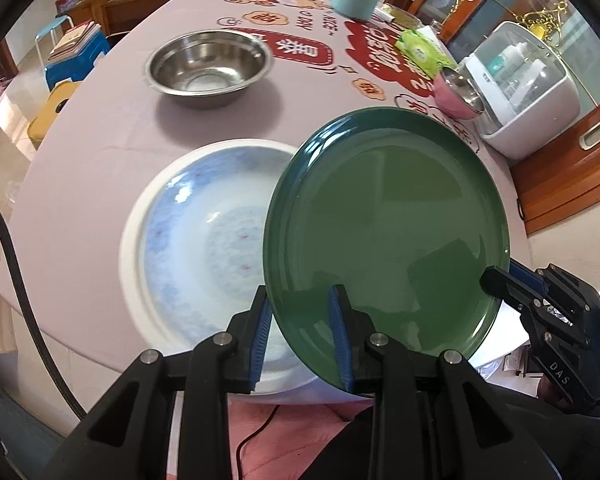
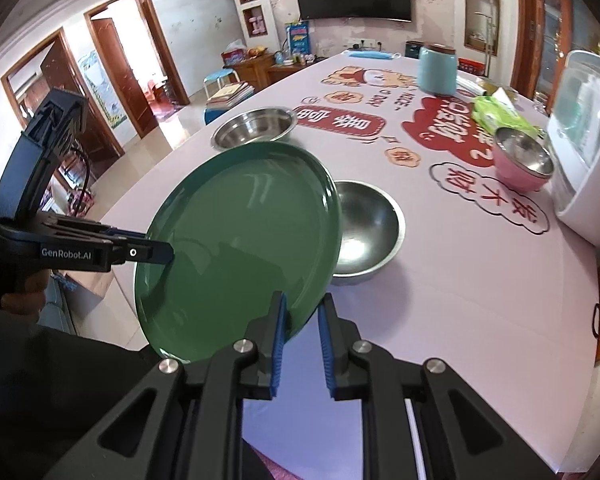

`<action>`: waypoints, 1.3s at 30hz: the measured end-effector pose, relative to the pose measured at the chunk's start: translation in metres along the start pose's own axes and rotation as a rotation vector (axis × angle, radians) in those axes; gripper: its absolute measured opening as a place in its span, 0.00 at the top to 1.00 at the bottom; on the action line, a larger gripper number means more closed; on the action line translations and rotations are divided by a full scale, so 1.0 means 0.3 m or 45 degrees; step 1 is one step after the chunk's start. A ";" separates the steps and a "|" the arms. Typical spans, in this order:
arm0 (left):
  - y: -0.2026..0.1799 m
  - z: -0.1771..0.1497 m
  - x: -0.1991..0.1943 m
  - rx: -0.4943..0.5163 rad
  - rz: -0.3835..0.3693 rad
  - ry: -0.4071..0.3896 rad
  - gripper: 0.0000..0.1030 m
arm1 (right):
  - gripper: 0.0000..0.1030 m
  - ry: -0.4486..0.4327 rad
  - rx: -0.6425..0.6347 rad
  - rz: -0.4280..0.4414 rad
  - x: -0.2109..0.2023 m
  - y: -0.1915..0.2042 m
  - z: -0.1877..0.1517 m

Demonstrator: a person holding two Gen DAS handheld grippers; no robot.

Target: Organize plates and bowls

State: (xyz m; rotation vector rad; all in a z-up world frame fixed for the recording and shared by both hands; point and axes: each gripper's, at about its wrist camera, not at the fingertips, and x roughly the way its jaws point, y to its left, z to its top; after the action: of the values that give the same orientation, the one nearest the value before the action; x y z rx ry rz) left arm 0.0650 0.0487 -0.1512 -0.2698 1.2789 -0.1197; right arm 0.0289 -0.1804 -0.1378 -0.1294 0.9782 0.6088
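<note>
Both grippers, left (image 1: 302,328) and right (image 2: 302,320), clamped on tilted green plate's (image 1: 384,224) near rim, held over white-and-blue bowl (image 1: 188,232), partly hidden, blurred. Beyond, on printed tablecloth (image 2: 480,280): two steel bowls (image 2: 366,232) (image 1: 208,66), pink bowl (image 2: 522,162).

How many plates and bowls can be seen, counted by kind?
Plates: 2, the green plate and the white and blue plate.
Steel bowls: 2, one far, one near.
Pink bowl: 1.
Total: 5.
</note>
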 end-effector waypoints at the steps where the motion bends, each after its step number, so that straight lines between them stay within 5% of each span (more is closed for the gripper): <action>1: 0.016 -0.003 -0.003 -0.001 0.004 0.003 0.74 | 0.84 0.006 0.000 0.001 0.009 0.018 0.004; 14: 0.223 -0.027 0.002 0.012 0.046 0.095 0.73 | 0.83 0.114 0.050 -0.005 0.140 0.193 0.012; 39: 0.293 0.079 0.106 0.217 0.068 0.192 0.68 | 0.75 0.166 0.296 -0.152 0.288 0.238 0.014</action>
State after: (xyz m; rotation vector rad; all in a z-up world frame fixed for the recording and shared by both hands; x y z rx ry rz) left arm 0.0914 0.1288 -0.1978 -0.0811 1.4153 -0.2057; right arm 0.0287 -0.0830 -0.1937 -0.0210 1.1521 0.3772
